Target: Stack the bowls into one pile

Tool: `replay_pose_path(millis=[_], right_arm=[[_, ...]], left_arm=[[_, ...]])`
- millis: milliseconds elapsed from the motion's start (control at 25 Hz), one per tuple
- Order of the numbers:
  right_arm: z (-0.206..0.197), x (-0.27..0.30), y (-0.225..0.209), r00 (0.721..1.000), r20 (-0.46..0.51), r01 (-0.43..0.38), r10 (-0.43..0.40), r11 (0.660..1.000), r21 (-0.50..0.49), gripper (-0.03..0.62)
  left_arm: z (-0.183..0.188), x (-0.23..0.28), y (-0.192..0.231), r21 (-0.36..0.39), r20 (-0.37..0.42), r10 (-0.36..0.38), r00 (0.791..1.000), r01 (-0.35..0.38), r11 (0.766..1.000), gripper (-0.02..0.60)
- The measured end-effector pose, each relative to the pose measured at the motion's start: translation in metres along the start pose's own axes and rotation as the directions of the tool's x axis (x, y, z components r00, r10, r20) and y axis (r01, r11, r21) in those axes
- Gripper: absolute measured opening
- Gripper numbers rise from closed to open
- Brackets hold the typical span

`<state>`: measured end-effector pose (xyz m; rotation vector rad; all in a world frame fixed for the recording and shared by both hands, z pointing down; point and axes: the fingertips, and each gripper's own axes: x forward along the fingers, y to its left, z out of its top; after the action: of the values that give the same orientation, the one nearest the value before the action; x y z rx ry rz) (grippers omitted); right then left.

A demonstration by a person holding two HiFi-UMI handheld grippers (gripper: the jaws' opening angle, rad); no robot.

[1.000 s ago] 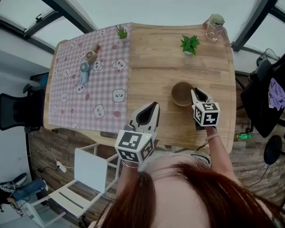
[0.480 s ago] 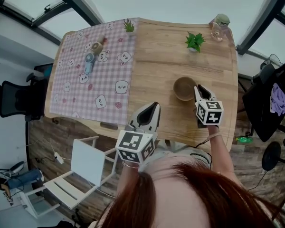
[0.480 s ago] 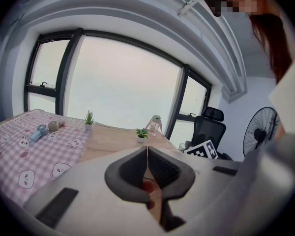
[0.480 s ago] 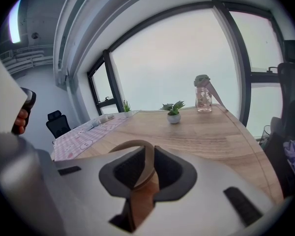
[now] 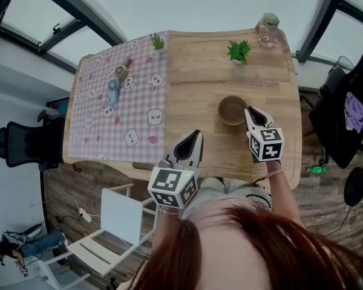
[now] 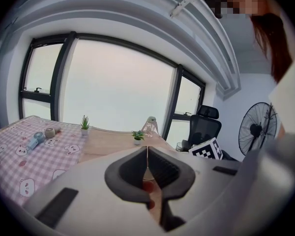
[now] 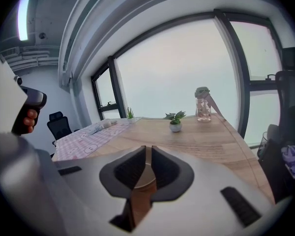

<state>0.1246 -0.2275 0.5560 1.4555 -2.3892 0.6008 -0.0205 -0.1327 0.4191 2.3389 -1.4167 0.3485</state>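
A brown bowl (image 5: 232, 110) sits on the wooden table (image 5: 193, 71) at the right of the middle; I cannot tell whether it is one bowl or a pile. My right gripper (image 5: 250, 111) stands at its right rim with the jaws closed to a narrow slit, seemingly on that rim. In the right gripper view a tan curve of the bowl (image 7: 146, 176) shows in the slit of the right gripper (image 7: 147, 149). My left gripper (image 5: 194, 138) hovers over the table's near edge, shut and holding nothing; the left gripper (image 6: 146, 149) points across the table.
A pink checked cloth (image 5: 121, 101) covers the table's left part and carries a small fan (image 5: 112, 89) and a cup (image 5: 121, 72). Two small potted plants (image 5: 238, 51) (image 5: 156, 40) and a bottle (image 5: 268, 29) stand at the far edge. A white chair (image 5: 118, 216) stands below the near edge.
The head view has shifted a little. The bowl and both grippers keep the same places relative to each other.
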Motion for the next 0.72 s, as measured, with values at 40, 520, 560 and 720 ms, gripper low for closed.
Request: replay_pose_path(millis=[40,520,560,720], right_arm=[[0.001,-0.003,0.001,1.0,0.007,0.005,-0.005,1.0,-0.001,0.032],[0.005,-0.046,0.018,0.995,0.037,0.088,-0.088,0.996,-0.002,0.005],[0.006,-0.05,0.02,0.995,0.04,0.093,-0.093,0.996,-0.005,0.003],[0.008,-0.065,0.029,0.993,0.053,0.11,-0.109,0.994,-0.015,0.0]], left_arm=[[0.001,-0.001,0.0,0.004,0.004,-0.006,1.0,0.006,1.0,0.011],[0.011,-0.025,-0.003,0.061,0.042,-0.09,0.995,0.087,0.994,0.011],[0.012,-0.028,-0.003,0.066,0.046,-0.093,0.995,0.09,0.994,0.011],[0.013,-0.038,-0.004,0.078,0.058,-0.109,0.992,0.104,0.991,0.011]])
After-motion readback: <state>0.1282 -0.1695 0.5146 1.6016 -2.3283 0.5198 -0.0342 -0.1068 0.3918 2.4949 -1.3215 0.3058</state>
